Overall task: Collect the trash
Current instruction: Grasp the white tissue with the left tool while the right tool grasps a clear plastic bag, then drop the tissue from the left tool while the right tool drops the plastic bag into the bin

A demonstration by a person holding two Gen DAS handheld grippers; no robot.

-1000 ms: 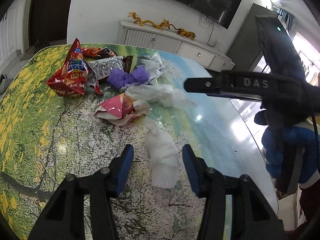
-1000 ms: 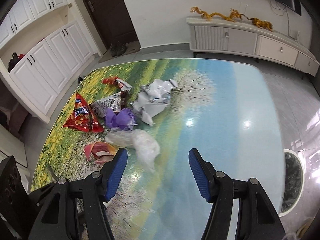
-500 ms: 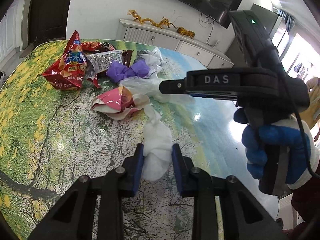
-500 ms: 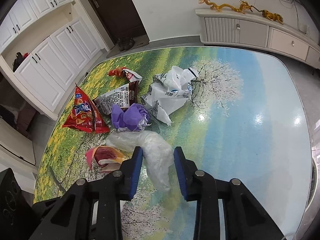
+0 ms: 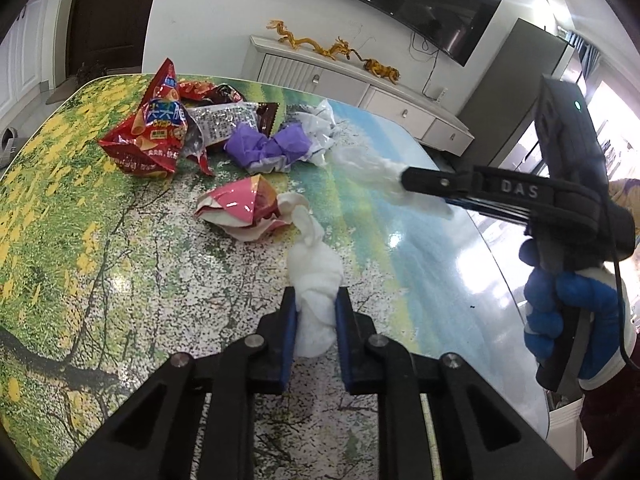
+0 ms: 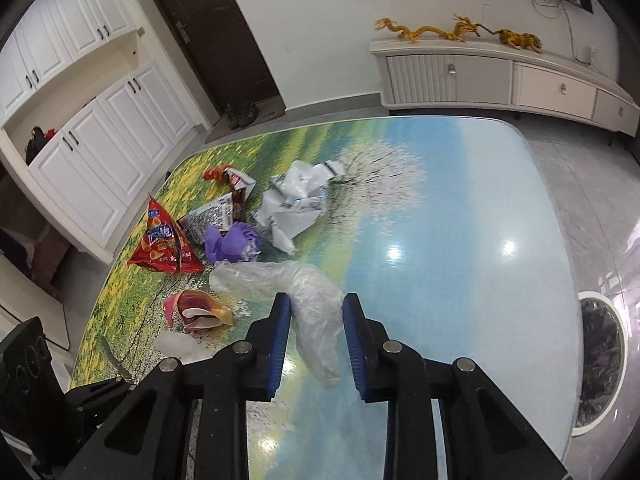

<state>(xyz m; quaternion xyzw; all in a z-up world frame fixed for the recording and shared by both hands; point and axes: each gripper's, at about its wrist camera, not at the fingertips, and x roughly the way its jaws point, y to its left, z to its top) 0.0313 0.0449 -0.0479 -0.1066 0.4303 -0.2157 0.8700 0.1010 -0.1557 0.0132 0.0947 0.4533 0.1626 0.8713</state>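
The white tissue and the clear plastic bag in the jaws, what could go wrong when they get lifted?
1. The white tissue has a tail touching the pink wrapper; lifting may drag that along.
2. The clear plastic bag is limp and slick; it could slip from the right gripper.

Both wrist views close, angled down over table (image 5: 60,208); share litter pile (image 6: 232,240).

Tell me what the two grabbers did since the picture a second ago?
Both have just been closing. The left gripper, open around the white tissue before, now pinches it. The right gripper, which hung open over the table, slid toward the pile and closed on the clear plastic bag. The red chip bag, purple wad and pink wrapper stayed put.
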